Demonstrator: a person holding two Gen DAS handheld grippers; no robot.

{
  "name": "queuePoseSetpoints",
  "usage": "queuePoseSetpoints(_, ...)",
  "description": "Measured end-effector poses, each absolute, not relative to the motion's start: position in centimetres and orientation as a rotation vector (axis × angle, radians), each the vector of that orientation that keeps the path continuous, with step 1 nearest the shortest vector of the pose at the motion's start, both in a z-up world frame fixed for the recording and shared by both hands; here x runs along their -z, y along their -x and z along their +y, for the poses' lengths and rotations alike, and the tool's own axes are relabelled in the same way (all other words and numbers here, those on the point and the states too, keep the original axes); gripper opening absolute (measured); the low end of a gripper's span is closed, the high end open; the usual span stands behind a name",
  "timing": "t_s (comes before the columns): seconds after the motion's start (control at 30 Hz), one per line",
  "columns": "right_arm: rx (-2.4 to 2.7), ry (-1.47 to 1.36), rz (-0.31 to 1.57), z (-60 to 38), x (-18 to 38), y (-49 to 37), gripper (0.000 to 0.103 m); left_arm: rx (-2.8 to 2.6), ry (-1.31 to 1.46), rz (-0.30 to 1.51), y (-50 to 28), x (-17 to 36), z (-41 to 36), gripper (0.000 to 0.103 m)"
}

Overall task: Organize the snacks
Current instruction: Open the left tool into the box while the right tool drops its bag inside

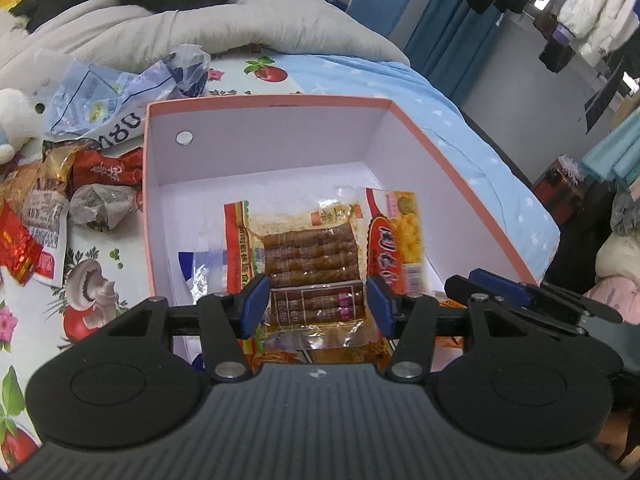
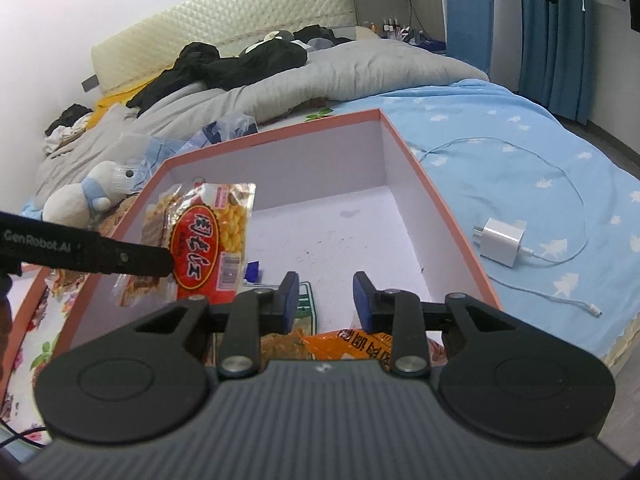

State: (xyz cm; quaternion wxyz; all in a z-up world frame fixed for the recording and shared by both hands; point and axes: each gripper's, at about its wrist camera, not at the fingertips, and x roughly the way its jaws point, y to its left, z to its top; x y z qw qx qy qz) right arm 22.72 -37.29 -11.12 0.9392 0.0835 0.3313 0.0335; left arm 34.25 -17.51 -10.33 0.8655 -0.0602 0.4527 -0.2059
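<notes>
A pink box with a white inside [image 1: 160,148] [image 2: 440,200] stands on the bed. My left gripper [image 1: 318,304] is open above the box, and two packets sit between and beyond its fingers: a clear packet of brown sticks [image 1: 308,256] and a red-and-yellow packet [image 1: 394,240]. In the right wrist view the red-and-yellow packet [image 2: 208,240] seems to hang in the air over the box beside the left gripper's finger [image 2: 132,260]. My right gripper [image 2: 326,300] is open and empty over the box's near end, above an orange packet [image 2: 360,344].
Several loose snack packets [image 1: 80,184] and a crumpled plastic bag [image 1: 120,88] lie left of the box. A plush toy [image 2: 88,196] sits nearby. A white charger [image 2: 502,240] with its cable lies on the blue sheet right of the box. A grey quilt [image 2: 320,72] is behind.
</notes>
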Motion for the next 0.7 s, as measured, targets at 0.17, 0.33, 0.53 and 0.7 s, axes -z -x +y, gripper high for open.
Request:
queuePoseSetpoints(0.17, -0.08, -0.165, 0.641, -36.6, 9.7, -21.2, 0.033, 0.427, 0.147, 0.902, -32.2, 8.5, -16.4, 0.061)
queuePoseSetpoints(0.33, -0.085, -0.181, 0.604, -35.6, 8.1, -18.9, 0.033, 0.425, 0.121, 0.832, -28.9, 5.7, -15.3, 0.061)
queuePoseSetpoints(0.53, -0.106, -0.183, 0.565, -34.1, 6.0, -15.7, 0.033, 0.418, 0.135, 0.769, -24.6, 2.7, -13.4, 0.061)
queuePoseSetpoints(0.7, -0.129, -0.188, 0.551, -32.8, 5.1, -13.1, 0.033, 0.406, 0.143, 0.731, -20.6, 1.2, -11.8, 0.061)
